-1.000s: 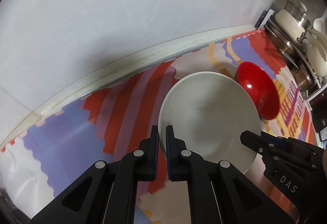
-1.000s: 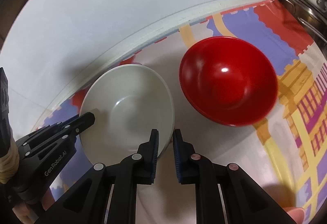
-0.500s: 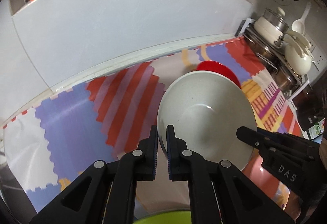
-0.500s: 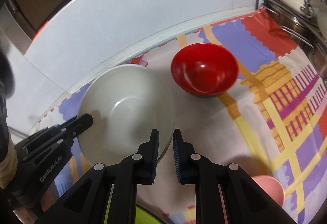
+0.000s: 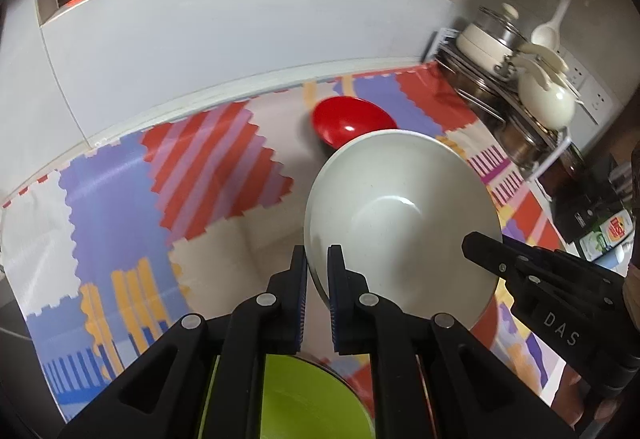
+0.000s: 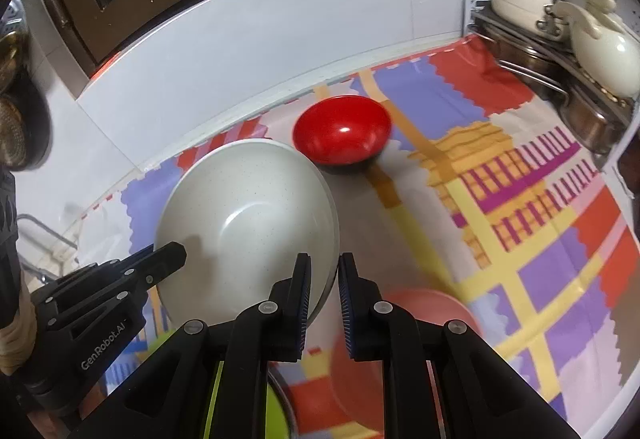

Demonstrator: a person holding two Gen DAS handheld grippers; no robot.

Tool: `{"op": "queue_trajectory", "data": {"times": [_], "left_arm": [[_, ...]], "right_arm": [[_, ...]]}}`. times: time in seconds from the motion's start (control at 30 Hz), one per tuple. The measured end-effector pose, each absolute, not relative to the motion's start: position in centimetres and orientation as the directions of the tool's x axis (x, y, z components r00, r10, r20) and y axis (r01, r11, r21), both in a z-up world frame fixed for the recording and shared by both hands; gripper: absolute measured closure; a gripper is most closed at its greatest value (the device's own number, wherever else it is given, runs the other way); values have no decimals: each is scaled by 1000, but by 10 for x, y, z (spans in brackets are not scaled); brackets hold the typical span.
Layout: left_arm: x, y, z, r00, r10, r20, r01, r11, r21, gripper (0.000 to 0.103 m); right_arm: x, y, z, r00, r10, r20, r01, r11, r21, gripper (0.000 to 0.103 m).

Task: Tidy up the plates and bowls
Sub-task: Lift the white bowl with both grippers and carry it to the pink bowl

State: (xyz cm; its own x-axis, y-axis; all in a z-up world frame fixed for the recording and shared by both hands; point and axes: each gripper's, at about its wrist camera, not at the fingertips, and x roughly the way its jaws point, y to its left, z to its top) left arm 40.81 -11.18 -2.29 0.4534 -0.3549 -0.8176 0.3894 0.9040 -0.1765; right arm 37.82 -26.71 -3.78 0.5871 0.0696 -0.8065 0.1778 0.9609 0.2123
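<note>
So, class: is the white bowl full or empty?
Empty. The white bowl shows its bare, glossy inside down to the bottom in both wrist views; nothing lies in it.

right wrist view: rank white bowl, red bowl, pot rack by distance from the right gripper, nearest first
1. white bowl: its rim is clamped in the right gripper, left of centre.
2. red bowl: on the patterned mat behind the white bowl, centre.
3. pot rack: far right corner, against the wall.
</note>
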Motion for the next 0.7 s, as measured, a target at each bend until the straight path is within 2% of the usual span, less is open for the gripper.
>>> {"op": "queue_trajectory", "data": {"times": [0.27, 0.7], "left_arm": [[370, -137, -24, 428, -381, -819, 419, 887, -194, 92], [339, -178, -59, 331, -373, -867, 440, 873, -208, 90]], "right_arm": [[336, -289, -37, 592, 29, -805, 196, 964, 179, 87], [301, -328, -63, 542, -2, -841, 253, 954, 161, 87]]}}
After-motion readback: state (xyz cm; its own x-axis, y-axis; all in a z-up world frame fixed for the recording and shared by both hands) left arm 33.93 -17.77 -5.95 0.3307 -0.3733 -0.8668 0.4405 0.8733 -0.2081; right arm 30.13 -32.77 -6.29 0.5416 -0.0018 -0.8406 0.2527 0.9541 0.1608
